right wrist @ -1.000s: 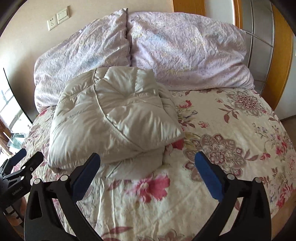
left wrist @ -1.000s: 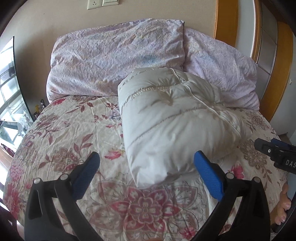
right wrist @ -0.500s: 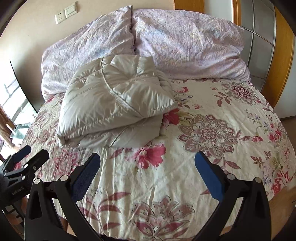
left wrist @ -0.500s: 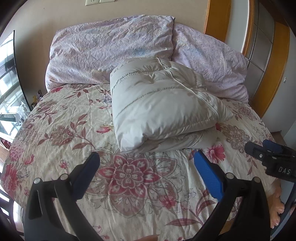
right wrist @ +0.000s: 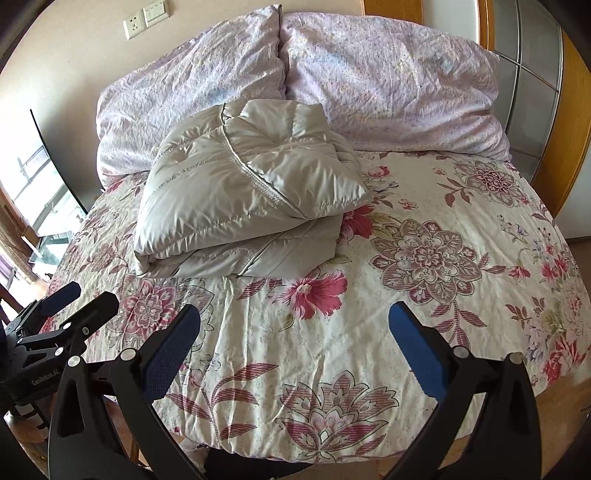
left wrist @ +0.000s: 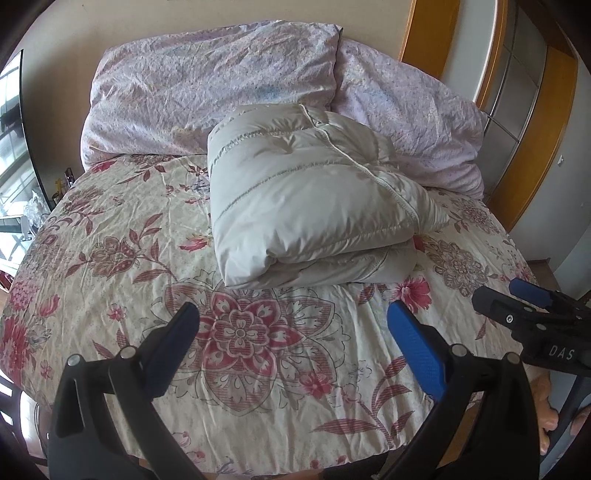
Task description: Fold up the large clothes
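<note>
Floral-quilted bed (left wrist: pixel 110 229) carried the folded puffy beige down jacket (left wrist: pixel 306 199) near two lilac pillows (right wrist: pixel 388 81). Left tool (left wrist: pixel 291 339) and right tool (right wrist: pixel 293 336) hung apart, empty. Folding looked finished; next probably tidying or nothing.

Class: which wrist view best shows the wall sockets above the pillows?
The right wrist view: the socket and switch plates sit clearly on the wall above the left pillow. In the left wrist view the wall above the pillows is cropped, so no plate can be made out.

Pale grey quilted jacket (right wrist: pixel 243 195) at twelve o'clock, on cream bedspread (right wrist: pixel 369 332) patterned with red flowers; lilac speckled pillows (right wrist: pixel 388 81); blue-padded black gripper fingers (right wrist: pixel 413 347).
</note>
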`<state>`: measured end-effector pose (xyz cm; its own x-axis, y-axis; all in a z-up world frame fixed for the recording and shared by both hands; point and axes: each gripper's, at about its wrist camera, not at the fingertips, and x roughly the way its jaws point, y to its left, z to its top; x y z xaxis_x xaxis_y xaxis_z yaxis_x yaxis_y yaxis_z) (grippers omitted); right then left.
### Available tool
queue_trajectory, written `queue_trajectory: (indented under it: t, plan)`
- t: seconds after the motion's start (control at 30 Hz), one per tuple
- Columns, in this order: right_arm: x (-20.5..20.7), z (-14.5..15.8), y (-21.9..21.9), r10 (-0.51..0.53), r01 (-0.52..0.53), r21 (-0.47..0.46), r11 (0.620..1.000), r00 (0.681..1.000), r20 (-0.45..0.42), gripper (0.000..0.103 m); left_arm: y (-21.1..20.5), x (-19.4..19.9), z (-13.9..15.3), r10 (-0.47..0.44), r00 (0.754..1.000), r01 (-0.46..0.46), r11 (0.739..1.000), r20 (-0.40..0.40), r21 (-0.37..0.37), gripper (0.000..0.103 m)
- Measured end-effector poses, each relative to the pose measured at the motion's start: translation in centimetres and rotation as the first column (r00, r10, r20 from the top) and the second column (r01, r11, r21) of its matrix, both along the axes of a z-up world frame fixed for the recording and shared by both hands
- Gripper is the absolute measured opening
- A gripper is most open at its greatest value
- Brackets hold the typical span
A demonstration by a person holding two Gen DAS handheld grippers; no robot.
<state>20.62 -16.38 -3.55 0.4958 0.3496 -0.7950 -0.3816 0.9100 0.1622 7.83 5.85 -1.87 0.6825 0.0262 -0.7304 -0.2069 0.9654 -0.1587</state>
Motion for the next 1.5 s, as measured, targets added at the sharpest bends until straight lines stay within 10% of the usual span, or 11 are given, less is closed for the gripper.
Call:
queue_trajectory:
  t: [1.5]
  plan:
    - [-0.3,0.6,-0.8,0.004,-0.002,0.032,0.999,0.999,-0.036,0.102,-1.3,-0.7,1.1,-0.020,1.000,0.020,1.000,0.003,0.002,0.101]
